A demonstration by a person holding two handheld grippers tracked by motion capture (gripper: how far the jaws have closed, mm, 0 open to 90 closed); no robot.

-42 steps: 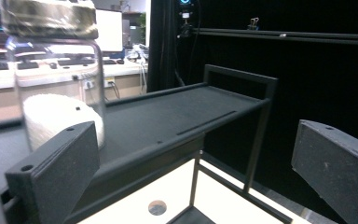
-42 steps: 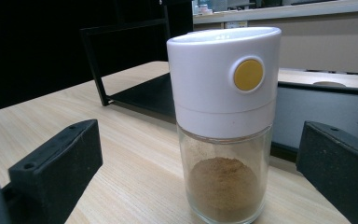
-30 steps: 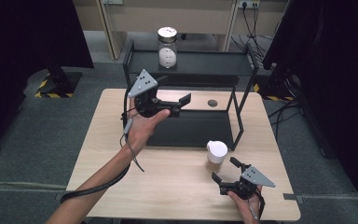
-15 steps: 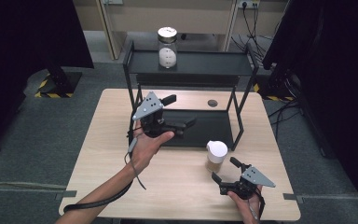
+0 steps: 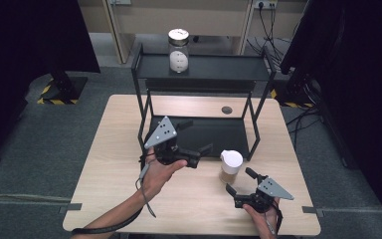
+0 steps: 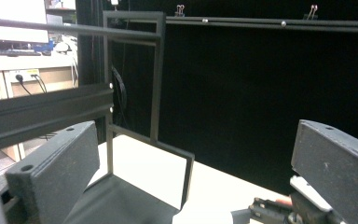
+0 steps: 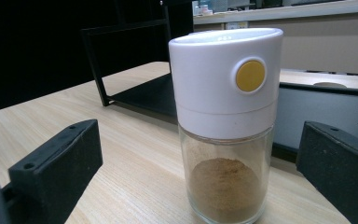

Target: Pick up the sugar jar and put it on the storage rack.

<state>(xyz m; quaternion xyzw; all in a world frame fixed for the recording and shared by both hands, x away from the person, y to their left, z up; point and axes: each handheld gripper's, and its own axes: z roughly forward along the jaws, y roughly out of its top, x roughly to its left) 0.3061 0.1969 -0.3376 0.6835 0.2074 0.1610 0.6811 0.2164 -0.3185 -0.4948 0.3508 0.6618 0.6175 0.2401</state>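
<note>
A glass spice jar (image 5: 230,167) with a white cap and brown powder in its base stands on the table in front of the black rack. In the right gripper view the jar (image 7: 226,126) is upright, with a yellow button on its cap. My right gripper (image 5: 238,180) is open just in front of it, one jaw on each side, not touching; the same gripper (image 7: 203,140) frames the jar. My left gripper (image 5: 198,135) hovers open to the jar's left with its jaws pointing right, and this gripper (image 6: 196,154) holds nothing.
A two-tier black metal rack (image 5: 204,67) stands at the back of the wooden table (image 5: 109,179). A second white-capped jar (image 5: 178,50) stands on its top shelf. A small dark disc (image 5: 226,110) lies on the table behind the lower shelf (image 5: 214,132).
My left gripper has drawn back from the rack's lower shelf toward the near side and a little right, closer to the jar. The right gripper and the jar have stayed put.
</note>
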